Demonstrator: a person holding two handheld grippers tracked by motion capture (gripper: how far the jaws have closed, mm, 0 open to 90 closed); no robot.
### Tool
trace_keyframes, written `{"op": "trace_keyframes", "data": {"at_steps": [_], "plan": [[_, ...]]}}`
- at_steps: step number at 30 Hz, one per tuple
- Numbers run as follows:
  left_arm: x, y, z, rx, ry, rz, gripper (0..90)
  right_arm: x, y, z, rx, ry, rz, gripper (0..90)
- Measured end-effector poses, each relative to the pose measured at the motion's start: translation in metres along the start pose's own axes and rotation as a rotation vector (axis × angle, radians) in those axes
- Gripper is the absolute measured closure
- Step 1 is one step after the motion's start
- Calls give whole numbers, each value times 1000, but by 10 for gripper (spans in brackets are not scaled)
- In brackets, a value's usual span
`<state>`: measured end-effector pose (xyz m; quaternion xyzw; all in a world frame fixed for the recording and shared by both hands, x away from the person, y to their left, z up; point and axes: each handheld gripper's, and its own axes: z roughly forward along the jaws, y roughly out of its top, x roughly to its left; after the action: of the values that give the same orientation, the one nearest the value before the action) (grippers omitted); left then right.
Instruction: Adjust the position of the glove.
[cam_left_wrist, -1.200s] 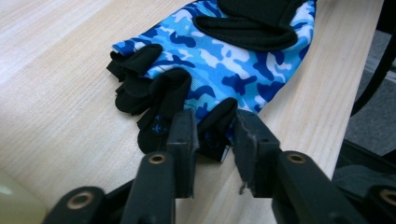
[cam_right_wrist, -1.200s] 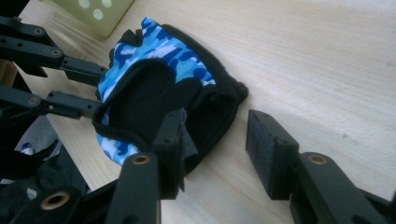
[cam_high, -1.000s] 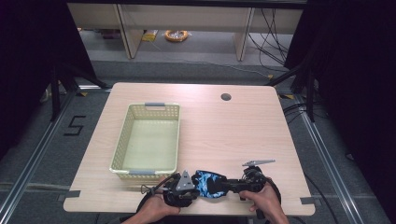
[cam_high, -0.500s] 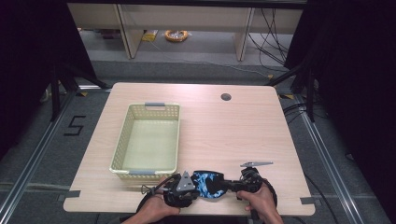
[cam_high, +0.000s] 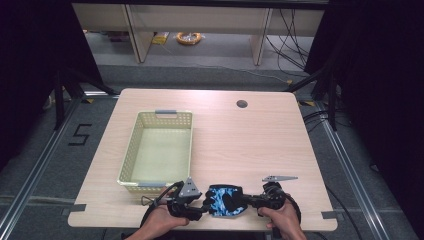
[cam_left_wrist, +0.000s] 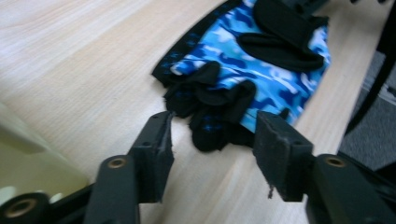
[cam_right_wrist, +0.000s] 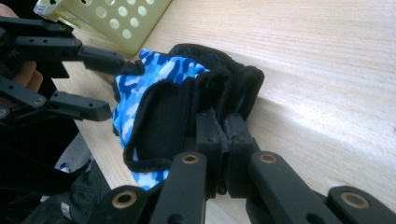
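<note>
A blue camouflage glove with black trim (cam_high: 224, 200) lies flat at the table's front edge. My right gripper (cam_right_wrist: 223, 135) is shut on the glove's (cam_right_wrist: 159, 93) black cuff, pinching the folded fabric between its pads. My left gripper (cam_left_wrist: 212, 135) stands open on the opposite side, its jaws on either side of the glove's (cam_left_wrist: 261, 70) black finger stubs without closing on them. In the high view the left gripper (cam_high: 202, 204) and the right gripper (cam_high: 248, 201) flank the glove, each held by a hand.
A pale yellow perforated basket (cam_high: 131, 155) stands on the left half of the table (cam_high: 240, 145), its near wall just behind my left gripper; its corner (cam_right_wrist: 116, 18) appears in the right gripper view. A round cable hole (cam_high: 242, 104) sits at the back.
Both grippers and the glove have shifted slightly left along the front edge. The right gripper has kept its hold on the cuff throughout.
</note>
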<state>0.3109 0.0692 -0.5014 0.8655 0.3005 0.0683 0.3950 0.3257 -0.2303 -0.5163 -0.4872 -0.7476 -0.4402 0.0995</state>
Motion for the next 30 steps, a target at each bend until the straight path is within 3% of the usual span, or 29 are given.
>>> {"op": "trace_keyframes", "data": {"at_steps": [6, 11, 12, 17, 18, 19, 20, 22, 23, 24, 30], "plan": [[-2, 1, 14, 39, -15, -1, 457, -2, -1, 0, -7, 0, -9, 871], [-1, 2, 17, 42, -19, 7, 523, -2, -1, 1, -13, 7, -10, 872], [-3, 3, 18, 42, -28, 38, 539, -3, -1, 1, -11, 17, -15, 872], [-4, 8, 20, 67, -41, 69, 574, -7, -1, 1, -22, -3, -45, 874], [-5, 7, 20, 69, -45, 59, 604, -6, -1, 1, -21, 6, -46, 874], [-5, 8, 20, 70, -46, 81, 604, -6, -1, 1, -21, 6, -46, 874], [-6, 7, 20, 72, -65, 65, 651, -6, -1, 1, -23, 6, -50, 874], [-7, 6, 19, 70, -63, 86, 750, -6, -1, 0, -21, 7, -49, 874], [-7, 6, 19, 70, -63, 86, 762, -6, -1, 0, -21, 7, -49, 874], [-8, 6, 21, 53, -68, 39, 762, -6, -1, 1, -23, 2, -52, 874], [-4, 5, 20, 43, -80, 35, 810, -5, -2, 0, -32, 17, -62, 876]]}}
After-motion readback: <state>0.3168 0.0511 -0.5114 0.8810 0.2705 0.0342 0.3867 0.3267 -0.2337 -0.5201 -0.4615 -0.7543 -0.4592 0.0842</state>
